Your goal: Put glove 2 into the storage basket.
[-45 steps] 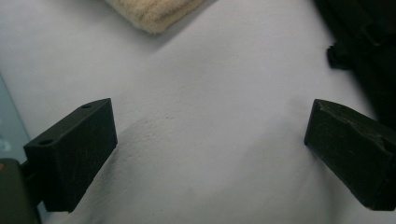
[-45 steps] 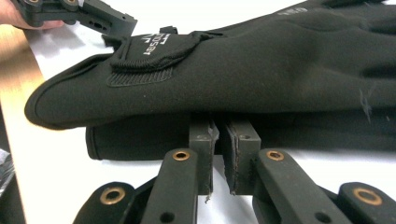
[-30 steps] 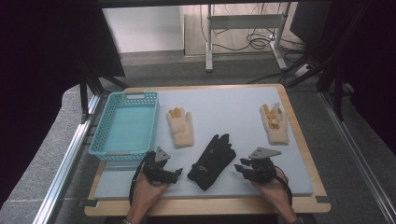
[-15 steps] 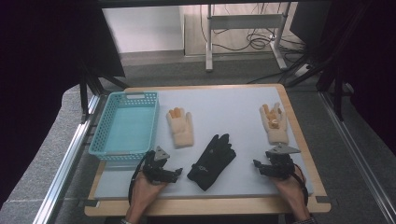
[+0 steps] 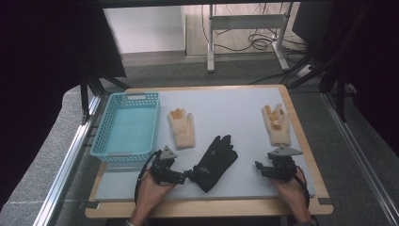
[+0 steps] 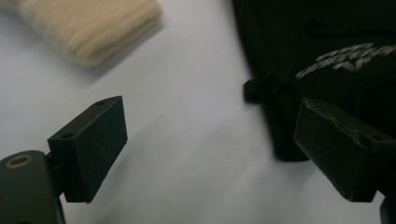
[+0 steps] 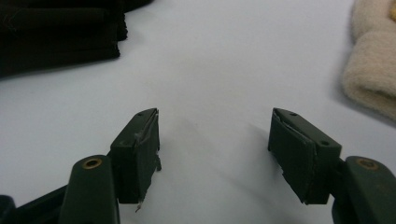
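Note:
A black glove [image 5: 214, 162] lies palm down at the front middle of the pale mat [image 5: 235, 101]. My left gripper [image 5: 187, 175] rests just left of its cuff, open. In the left gripper view [image 6: 208, 112] its jaws have just been closing a little over bare mat, with the black glove's [image 6: 327, 46] cuff edge by the right jaw. My right gripper [image 5: 259, 170] sits right of the glove and apart from it. Its jaws [image 7: 214, 116] have just been opening, and nothing lies between them.
A light blue basket [image 5: 124, 127] stands at the left. One cream glove [image 5: 182, 129] lies beside the basket, and its cuff [image 6: 93, 23] is ahead of my left gripper. A second cream glove [image 5: 276, 125] lies at the right, just beyond my right gripper, cuff [image 7: 373, 70] nearest.
My right gripper has slid to the right, away from the black glove, and its jaws have spread. The left gripper has stayed in place by the cuff.

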